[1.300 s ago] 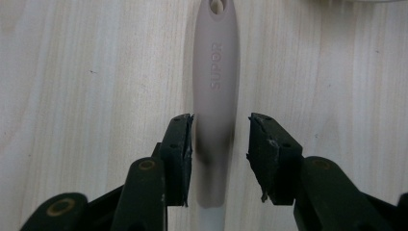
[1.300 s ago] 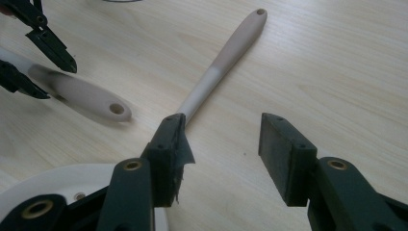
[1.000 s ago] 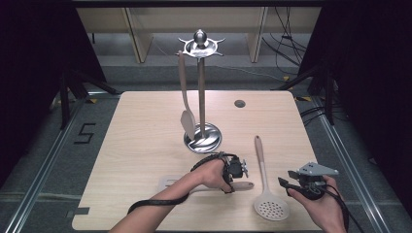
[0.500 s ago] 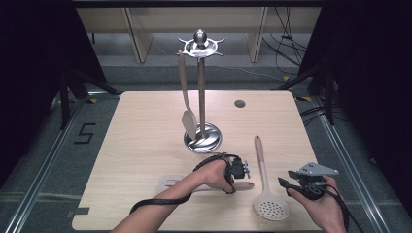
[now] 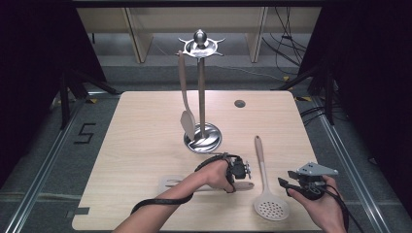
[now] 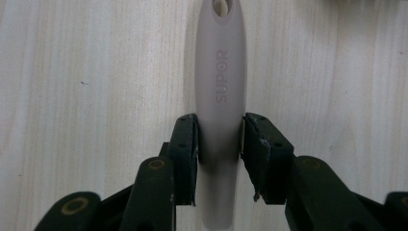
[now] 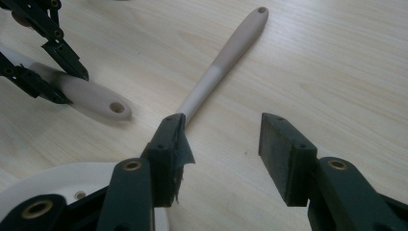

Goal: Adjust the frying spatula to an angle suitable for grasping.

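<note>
Your left claw [image 6: 219, 139] straddles the handle of a slotted turner [image 6: 221, 86] that lies flat on the desk [image 5: 145, 145], near the front edge. Its jaws have just been closing, and the pads now sit at or very near the handle's sides — whether they press yet is hard to tell. Your right claw [image 7: 221, 144] hangs released, jaws wide with nothing between them, just above the skimmer [image 5: 266, 194] that lies beside the turner. Farther back stands a steel rack [image 5: 200, 97] with one spatula [image 5: 185, 97] hanging from it.

What could go wrong: the handle is smooth and rounded, so a light pinch may let it roll or slide out as you lift. The grip sits toward the hole end, so the heavier head may droop and swing. If you carry it to the rack, that swing could knock the hanging spatula.

Hard to make out: your forearm covers most of the turner's middle in the high view, and the rack's hooks are too small to judge.
</note>
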Available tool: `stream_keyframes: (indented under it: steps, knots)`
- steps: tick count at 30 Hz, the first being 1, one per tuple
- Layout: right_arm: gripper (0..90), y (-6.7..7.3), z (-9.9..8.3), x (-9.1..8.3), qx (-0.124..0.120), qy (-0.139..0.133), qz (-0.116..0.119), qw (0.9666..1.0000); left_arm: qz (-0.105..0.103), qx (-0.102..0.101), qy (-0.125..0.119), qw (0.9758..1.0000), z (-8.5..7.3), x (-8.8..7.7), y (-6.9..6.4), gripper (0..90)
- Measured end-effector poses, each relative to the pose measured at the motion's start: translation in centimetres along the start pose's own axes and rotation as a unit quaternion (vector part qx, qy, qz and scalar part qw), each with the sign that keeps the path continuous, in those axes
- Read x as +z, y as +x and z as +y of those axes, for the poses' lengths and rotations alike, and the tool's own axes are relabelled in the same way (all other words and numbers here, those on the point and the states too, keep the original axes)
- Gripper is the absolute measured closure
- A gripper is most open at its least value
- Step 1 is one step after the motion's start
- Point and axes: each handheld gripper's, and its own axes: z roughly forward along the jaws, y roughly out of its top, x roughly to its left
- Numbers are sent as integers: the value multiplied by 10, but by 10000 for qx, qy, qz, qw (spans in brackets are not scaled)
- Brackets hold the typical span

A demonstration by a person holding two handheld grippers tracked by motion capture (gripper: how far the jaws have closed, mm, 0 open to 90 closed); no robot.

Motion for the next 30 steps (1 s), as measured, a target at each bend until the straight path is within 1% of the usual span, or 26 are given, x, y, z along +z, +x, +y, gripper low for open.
stream_keyframes:
  steps: [2,5,6,7,9,11,12,13,14,15,16,17,18,19,20,21,22,23,24,25,26,27,30]
  knots:
    - [523,0,0,0,-4,-15,-5,10000,-49,-8,19,10000,0,0,0,664]
    - [523,0,0,0,-4,6,0,10000,-29,-11,29,10000,1,0,0,681]
    - [523,1,1,0,98,37,14,9999,-23,-10,30,10000,1,0,0,683]
    - [523,1,0,0,94,35,13,9999,43,14,30,10000,1,0,0,685]
    - [523,1,0,0,94,37,12,9999,-1,29,43,10000,1,0,-2,687]
    - [523,1,0,0,93,38,14,9999,38,41,31,10000,1,0,-3,689]
    - [523,0,0,0,8,10,3,10000,106,71,31,9999,1,0,-3,689]
    - [523,0,0,0,-5,4,2,10000,47,31,26,10000,1,-1,-4,690]
    - [523,0,0,0,-17,20,-12,10000,49,44,21,10000,1,-1,-4,690]
    - [523,0,0,0,-5,5,-1,10000,133,64,-3,9999,1,-2,-4,690]
    - [523,1,0,0,93,38,13,9999,179,29,-37,9998,0,-3,-4,691]
    - [523,1,0,0,79,43,10,10000,197,-16,-103,9998,0,-5,-4,691]
    - [523,3,0,-1,220,102,24,9997,214,34,-84,9997,-1,-7,-3,691]
    - [523,2,0,-1,139,107,26,9998,249,16,-142,9996,-2,-9,-3,691]
    - [523,3,0,-1,181,78,6,9998,232,-18,-177,9996,-2,-11,-3,691]
    - [522,3,0,0,200,44,25,9998,245,22,-178,9995,-3,-13,-2,692]
    - [523,3,0,-1,187,56,15,9998,276,-24,-259,9993,-4,-15,-3,692]
    - [523,1,-1,1,61,-29,-11,10000,291,-27,-280,9992,-5,-18,-3,692]
    - [522,3,0,0,192,11,3,9998,320,-51,-337,9989,-6,-20,-3,692]
    - [523,0,0,0,-2,-21,-15,10000,325,-46,-359,9988,-7,-23,-2,692]
    - [523,0,0,0,24,-29,-18,10000,348,-71,-397,9986,-8,-26,-2,692]
    - [522,1,1,-1,101,16,-16,9999,374,-96,-449,9982,-10,-29,-1,692]
    - [523,1,1,-1,109,16,10,9999,393,-193,-639,9970,-15,-38,0,693]
